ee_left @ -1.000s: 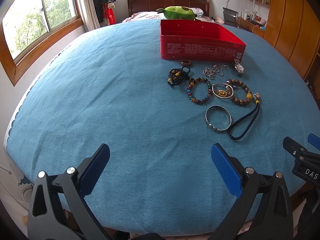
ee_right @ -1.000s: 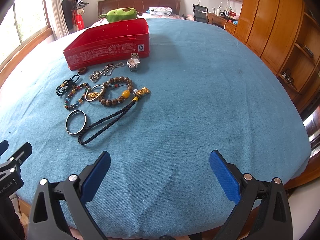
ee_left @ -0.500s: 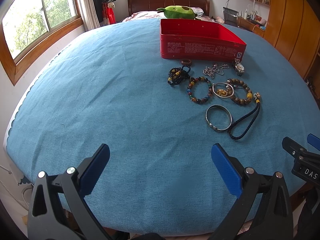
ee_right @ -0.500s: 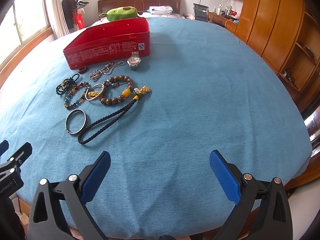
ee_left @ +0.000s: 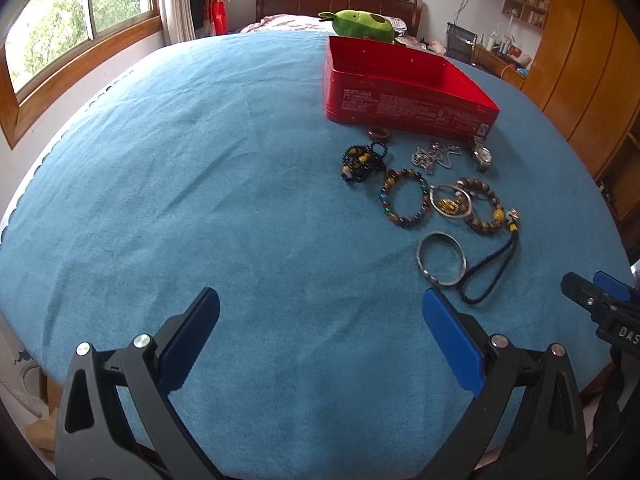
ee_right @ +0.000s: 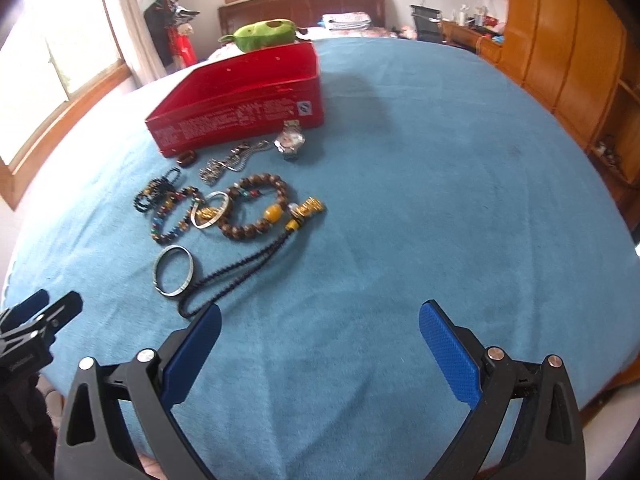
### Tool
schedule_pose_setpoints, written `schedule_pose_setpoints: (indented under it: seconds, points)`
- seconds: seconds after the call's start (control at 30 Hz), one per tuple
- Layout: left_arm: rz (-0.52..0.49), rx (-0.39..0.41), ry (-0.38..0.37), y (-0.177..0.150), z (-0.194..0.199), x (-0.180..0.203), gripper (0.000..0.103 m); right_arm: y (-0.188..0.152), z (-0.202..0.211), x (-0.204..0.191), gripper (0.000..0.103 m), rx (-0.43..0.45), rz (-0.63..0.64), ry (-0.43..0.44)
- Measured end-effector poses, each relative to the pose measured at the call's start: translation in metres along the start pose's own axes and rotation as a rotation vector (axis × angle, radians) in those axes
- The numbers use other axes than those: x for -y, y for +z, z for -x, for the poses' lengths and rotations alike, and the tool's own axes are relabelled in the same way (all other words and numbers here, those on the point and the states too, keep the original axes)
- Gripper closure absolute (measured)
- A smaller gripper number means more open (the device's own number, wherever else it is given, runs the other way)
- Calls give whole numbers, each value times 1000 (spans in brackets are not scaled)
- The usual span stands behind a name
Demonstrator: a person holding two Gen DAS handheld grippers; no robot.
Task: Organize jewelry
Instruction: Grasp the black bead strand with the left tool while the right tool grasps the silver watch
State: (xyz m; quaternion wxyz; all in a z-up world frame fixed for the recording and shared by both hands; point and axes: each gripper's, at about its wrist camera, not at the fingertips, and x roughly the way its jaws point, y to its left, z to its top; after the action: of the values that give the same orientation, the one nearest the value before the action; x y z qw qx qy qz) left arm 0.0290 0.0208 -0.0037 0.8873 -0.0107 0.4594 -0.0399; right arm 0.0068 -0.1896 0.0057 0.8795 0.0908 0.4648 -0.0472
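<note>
An open red tin box (ee_left: 404, 92) (ee_right: 240, 108) stands on the blue-covered table (ee_left: 200, 200). In front of it lies jewelry: a silver bangle (ee_left: 441, 258) (ee_right: 174, 270), a black cord with gold charm (ee_left: 492, 268) (ee_right: 256, 260), a brown bead bracelet (ee_left: 482, 206) (ee_right: 256, 206), a multicolour bead bracelet (ee_left: 404, 200), a black bead bracelet (ee_left: 360, 160), a silver chain (ee_left: 434, 156), a watch (ee_left: 480, 154) (ee_right: 290, 142) and a small brown ring (ee_left: 378, 134). My left gripper (ee_left: 320, 340) is open and empty near the table's front. My right gripper (ee_right: 320, 344) is open and empty, just right of the cord's loop.
A green plush toy (ee_left: 362, 24) lies behind the box. A bed headboard (ee_left: 336, 0) and windows are at the back, wooden wardrobes (ee_right: 568, 48) on the right. The table edge curves close under both grippers.
The right gripper has moved forward and left toward the jewelry, which now sits closer in its view. The left gripper has barely moved. Both stay open.
</note>
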Motion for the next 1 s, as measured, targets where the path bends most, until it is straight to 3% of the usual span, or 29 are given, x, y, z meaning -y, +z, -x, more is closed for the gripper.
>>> schedule_pose_setpoints:
  seconds: [0.17, 0.3, 0.67, 0.73, 0.8, 0.87, 1.0]
  points:
    - [-10, -5, -7, 22, -9, -2, 3, 23, -11, 5, 4, -29, -2, 116]
    - [-21, -40, -13, 46, -29, -1, 3, 53, -23, 12, 6, -21, -20, 143]
    - [-34, -154, -26, 104, -94, 5, 7, 130, -93, 10, 30, -118, -26, 178]
    - [-34, -170, -27, 110, -104, 5, 12, 137, -108, 7, 34, -141, -30, 177]
    - [-27, -198, -37, 115, -113, 5, 26, 143, -121, 5, 38, -161, -37, 182]
    - [-23, -219, -57, 118, -122, 6, 27, 146, -129, 2, 44, -172, -34, 190]
    - [-42, -219, -63, 120, -131, 12, 26, 151, -142, -3, 46, -182, -22, 189]
